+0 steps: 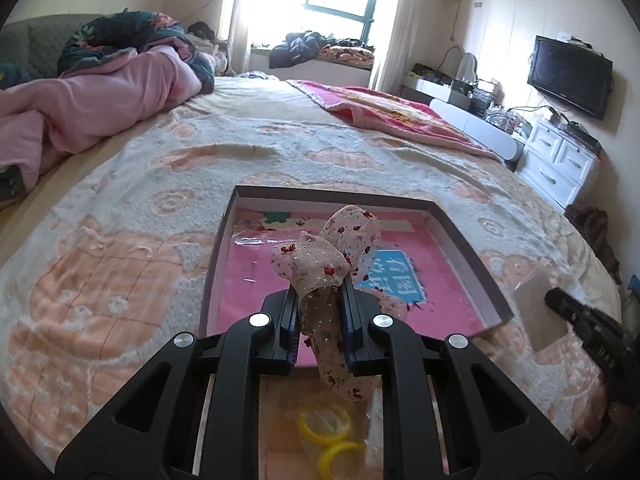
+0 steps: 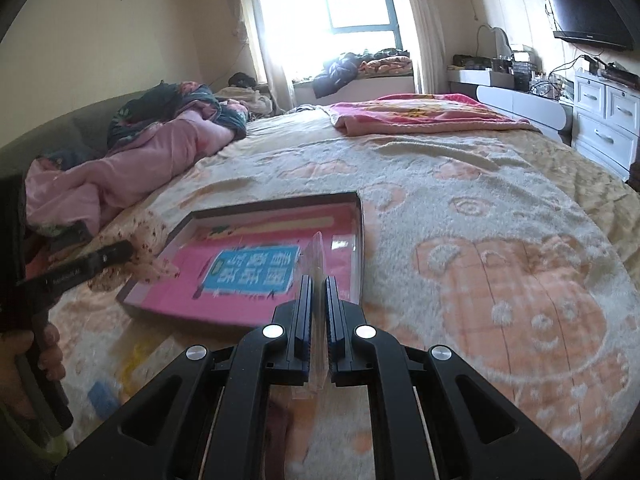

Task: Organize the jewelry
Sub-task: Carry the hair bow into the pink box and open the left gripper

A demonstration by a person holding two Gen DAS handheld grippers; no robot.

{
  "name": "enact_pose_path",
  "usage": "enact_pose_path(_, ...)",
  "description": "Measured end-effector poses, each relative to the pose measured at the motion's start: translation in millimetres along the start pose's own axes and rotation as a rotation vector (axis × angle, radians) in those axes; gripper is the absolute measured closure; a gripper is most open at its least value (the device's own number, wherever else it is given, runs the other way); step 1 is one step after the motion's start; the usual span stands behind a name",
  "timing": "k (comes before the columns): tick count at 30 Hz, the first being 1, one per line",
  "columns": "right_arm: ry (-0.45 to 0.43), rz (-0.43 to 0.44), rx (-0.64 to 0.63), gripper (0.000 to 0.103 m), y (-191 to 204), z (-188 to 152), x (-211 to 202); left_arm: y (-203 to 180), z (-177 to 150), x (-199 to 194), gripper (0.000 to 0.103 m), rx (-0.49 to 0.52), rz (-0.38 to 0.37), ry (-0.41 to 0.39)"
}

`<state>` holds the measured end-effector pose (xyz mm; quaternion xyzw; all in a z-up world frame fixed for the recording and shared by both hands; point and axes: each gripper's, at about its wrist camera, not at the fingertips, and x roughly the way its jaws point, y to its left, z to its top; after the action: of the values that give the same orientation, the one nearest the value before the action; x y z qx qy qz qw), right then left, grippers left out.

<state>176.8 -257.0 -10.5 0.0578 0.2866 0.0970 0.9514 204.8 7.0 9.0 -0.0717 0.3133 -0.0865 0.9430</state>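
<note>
My left gripper [image 1: 319, 300] is shut on a sheer beige hair bow with small red flowers [image 1: 332, 256] and holds it over the near edge of a shallow box [image 1: 468, 248] with a pink printed bottom. My right gripper [image 2: 319, 300] is shut on a clear plastic bag [image 2: 316, 256], held upright near the box's right side [image 2: 358, 240]. The right gripper [image 1: 568, 308] and its bag [image 1: 540, 312] also show in the left wrist view. The left gripper [image 2: 120, 254] with the bow [image 2: 152, 264] shows at the left of the right wrist view.
Yellow hair rings in a clear bag [image 1: 328, 436] lie on the blanket under my left gripper. A blue item [image 2: 102, 396] lies near them. Pink quilt [image 1: 100, 92] at the left, folded pink blanket [image 1: 384, 108] far back, white drawers [image 1: 560, 160] at the right.
</note>
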Motion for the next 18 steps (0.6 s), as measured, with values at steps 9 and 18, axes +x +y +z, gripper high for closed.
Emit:
enact_pose_path(9, 0.057, 0.023, -0.009, 0.097, -1.9, 26.1, 51.9, 20.9, -0.4, 33.6, 0.092, -0.026, 0.009, 0.067)
enact_pose_path(18, 0.124, 0.013, -0.041, 0.097, 3.7, 28.1, 91.6, 29.2, -3.8, 52.2, 0.091, -0.019, 0.03, 0.124)
